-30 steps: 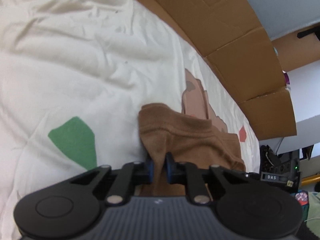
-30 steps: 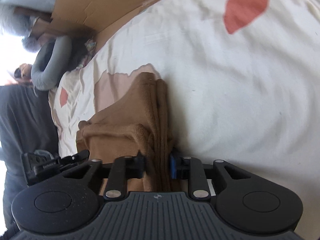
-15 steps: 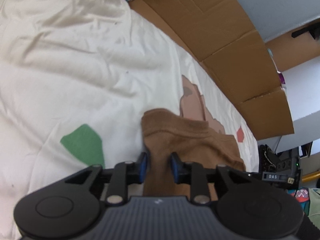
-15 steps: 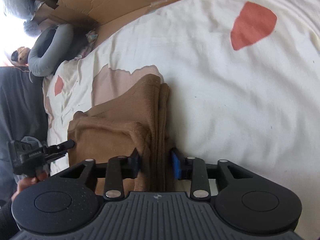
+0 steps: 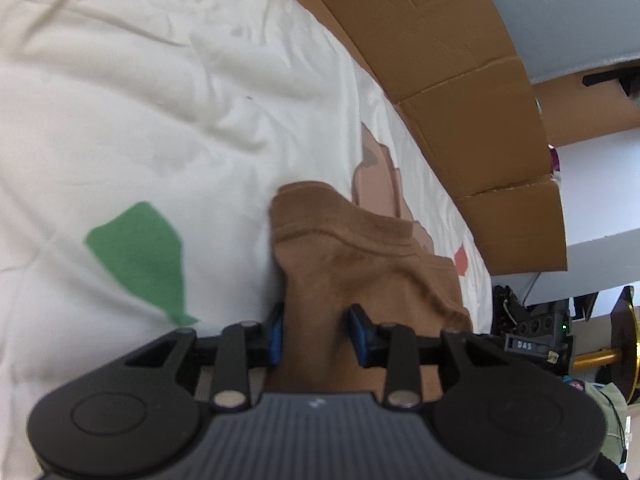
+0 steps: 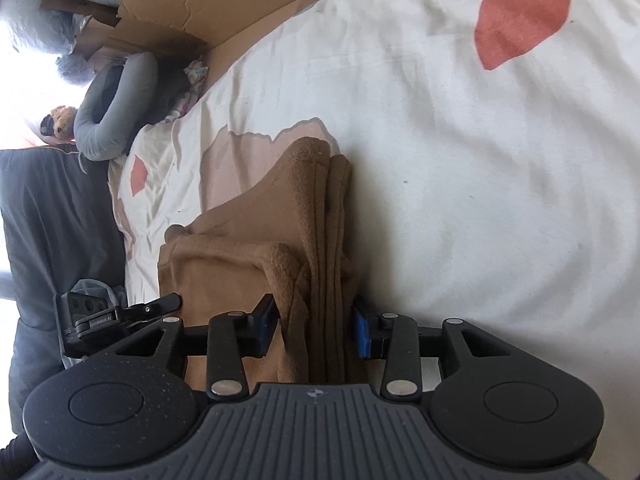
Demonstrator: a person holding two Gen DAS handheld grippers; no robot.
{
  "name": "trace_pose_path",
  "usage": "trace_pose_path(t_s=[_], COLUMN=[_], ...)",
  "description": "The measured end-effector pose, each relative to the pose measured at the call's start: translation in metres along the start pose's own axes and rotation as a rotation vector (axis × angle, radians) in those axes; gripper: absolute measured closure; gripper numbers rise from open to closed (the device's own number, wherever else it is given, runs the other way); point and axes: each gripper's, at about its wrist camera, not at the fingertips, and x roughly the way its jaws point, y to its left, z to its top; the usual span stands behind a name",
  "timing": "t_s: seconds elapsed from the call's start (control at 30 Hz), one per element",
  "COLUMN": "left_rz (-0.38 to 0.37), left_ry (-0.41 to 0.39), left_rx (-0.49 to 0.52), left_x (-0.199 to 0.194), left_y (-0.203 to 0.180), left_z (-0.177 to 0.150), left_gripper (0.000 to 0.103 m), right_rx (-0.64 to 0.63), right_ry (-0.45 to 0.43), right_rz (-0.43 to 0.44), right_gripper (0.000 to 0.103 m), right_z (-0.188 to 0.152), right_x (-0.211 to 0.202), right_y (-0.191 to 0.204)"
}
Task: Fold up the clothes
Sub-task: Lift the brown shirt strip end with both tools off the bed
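The brown garment point(image 5: 360, 264) lies folded on our white sheet point(image 5: 140, 120), its long axis running away from both grippers toward the cardboard point(image 5: 460, 92) at the far edge. In the right wrist view the garment point(image 6: 280, 216) shows stacked layers along its right side, their folded edges pointing away from us.

Our left gripper point(image 5: 316, 334) straddles the near end of the cloth with its jaws spread, blue pads point(image 5: 275, 336) just beside the fabric and not pinching it. Our right gripper point(image 6: 314, 330) is likewise released, jaws wide on either side of the stacked edge.

A second ago both pairs of jaws were clamped tight on the cloth; half a second ago they had begun to part, and now the gaps are wider. The garment rests where it did. A green patch point(image 5: 140, 256) sits left of it, a red patch point(image 6: 520, 12) far right.
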Motion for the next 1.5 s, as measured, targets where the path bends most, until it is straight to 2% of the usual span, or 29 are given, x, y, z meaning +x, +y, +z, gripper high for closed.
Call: trace_pose_path(t_s=[0.07,0.13,0.27,0.33,0.53,0.8,1.37,1.5], left_rz=[0.003,0.006,0.013,0.016,0.039,0.079,0.149,0.159], left_ry=[0.001,0.002,0.005,0.006,-0.014,-0.051,-0.141,-0.136], left_rx=[0.01,0.02,0.04,0.05,0.078,0.115,0.236,0.219], left_x=[0.002,0.004,0.008,0.01,0.005,-0.008,-0.063,-0.076], left_y=[-0.002,-0.005,-0.01,-0.012,-0.022,-0.039,-0.108,-0.121], left_z=[0.001,0.002,0.005,0.006,0.007,0.002,-0.03,-0.036], left_gripper=[0.069,0.075,0.083,0.09,0.096,0.097,0.098,0.098], right_rx=[-0.013,-0.032,-0.061,-0.068,-0.158,-0.288,-0.361,-0.35], right_ry=[0.005,0.005,0.011,0.012,-0.01,-0.072,-0.217,-0.23], right_rz=[-0.003,-0.011,-0.054,-0.071,-0.193,-0.324,-0.377,-0.376], right_gripper=[0.059,0.06,0.074,0.081,0.086,0.088,0.088,0.089], right_z=[0.002,0.005,0.008,0.009,0.004,-0.01,-0.049,-0.057], right_x=[0.003,0.005,0.009,0.01,0.01,0.001,-0.046,-0.055], right_y=[0.003,0.006,0.012,0.015,0.042,0.078,0.134,0.146])
